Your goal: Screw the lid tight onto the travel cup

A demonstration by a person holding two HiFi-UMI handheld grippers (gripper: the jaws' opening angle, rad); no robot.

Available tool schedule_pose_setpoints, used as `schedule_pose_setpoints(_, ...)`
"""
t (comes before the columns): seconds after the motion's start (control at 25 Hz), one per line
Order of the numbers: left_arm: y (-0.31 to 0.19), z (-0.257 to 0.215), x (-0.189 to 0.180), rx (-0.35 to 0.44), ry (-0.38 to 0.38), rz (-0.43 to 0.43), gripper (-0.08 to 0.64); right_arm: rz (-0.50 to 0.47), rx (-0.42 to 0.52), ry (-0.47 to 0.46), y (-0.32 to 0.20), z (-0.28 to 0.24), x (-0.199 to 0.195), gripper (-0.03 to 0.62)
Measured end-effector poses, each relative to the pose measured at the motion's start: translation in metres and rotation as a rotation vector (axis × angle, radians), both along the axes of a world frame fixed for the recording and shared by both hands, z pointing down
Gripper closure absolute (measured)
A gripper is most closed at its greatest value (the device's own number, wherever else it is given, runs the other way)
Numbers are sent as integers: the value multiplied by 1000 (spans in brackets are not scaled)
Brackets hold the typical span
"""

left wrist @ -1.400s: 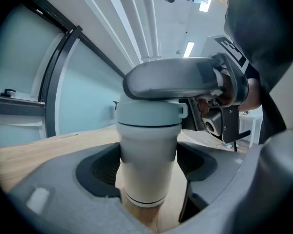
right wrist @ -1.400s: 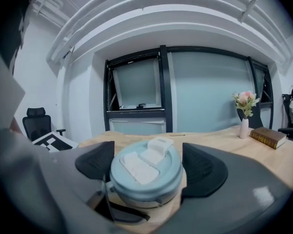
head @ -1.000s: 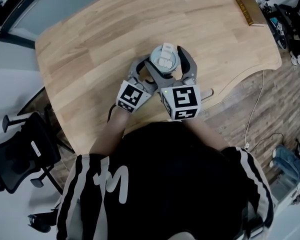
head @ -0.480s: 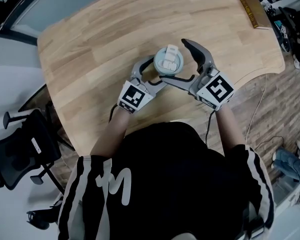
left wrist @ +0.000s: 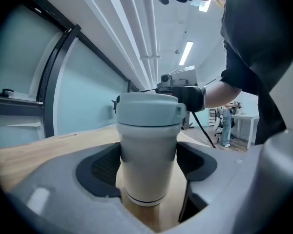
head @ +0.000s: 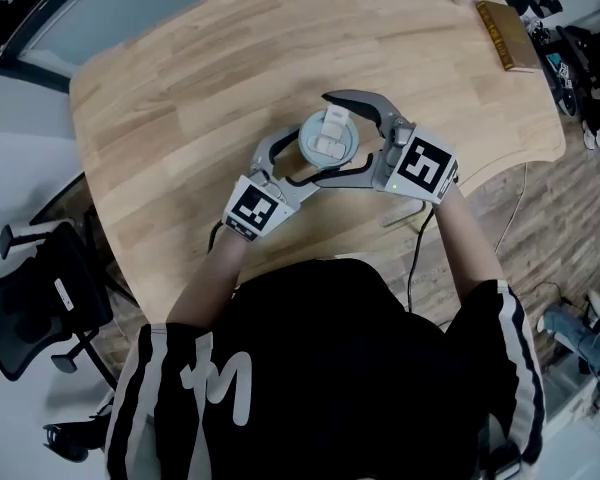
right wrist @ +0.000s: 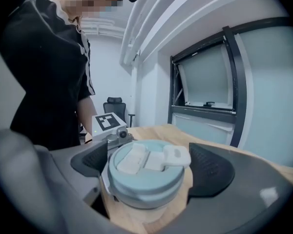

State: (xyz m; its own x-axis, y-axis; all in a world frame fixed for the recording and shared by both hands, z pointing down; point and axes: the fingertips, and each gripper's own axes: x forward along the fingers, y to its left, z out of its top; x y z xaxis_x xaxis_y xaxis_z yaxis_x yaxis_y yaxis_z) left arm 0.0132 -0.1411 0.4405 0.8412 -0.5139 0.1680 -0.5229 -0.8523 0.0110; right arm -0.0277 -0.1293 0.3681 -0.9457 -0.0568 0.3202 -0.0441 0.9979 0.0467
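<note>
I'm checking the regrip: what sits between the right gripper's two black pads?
The pale blue-green round lid of the white travel cup, seen in the right gripper view. The right gripper has just opened its jaws wide around it.

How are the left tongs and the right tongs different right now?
The left tongs are shut on the body of the cup; the right tongs are open, with gaps either side of the lid. The left tongs sit low on the cup, the right tongs up at lid height. The right tongs have just been opening, with the lid between them. Both are grey and reach around the same cup.
</note>
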Motion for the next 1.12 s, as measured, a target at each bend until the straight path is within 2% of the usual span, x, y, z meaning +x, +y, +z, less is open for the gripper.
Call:
schedule_pose_setpoints(0.32, 0, 0, -1, -1, -3, 4, 198, 39, 15, -38, -2, -5, -4, 111)
schedule_pose_setpoints(0.56, -1, 0, -2, -1, -3, 4, 198, 145, -3, -94, -10, -7, -1, 140)
schedule_pose_setpoints(1.12, 0, 0, -1, -1, 3, -3, 198, 374, 2, -113, -19, -6, 5, 144)
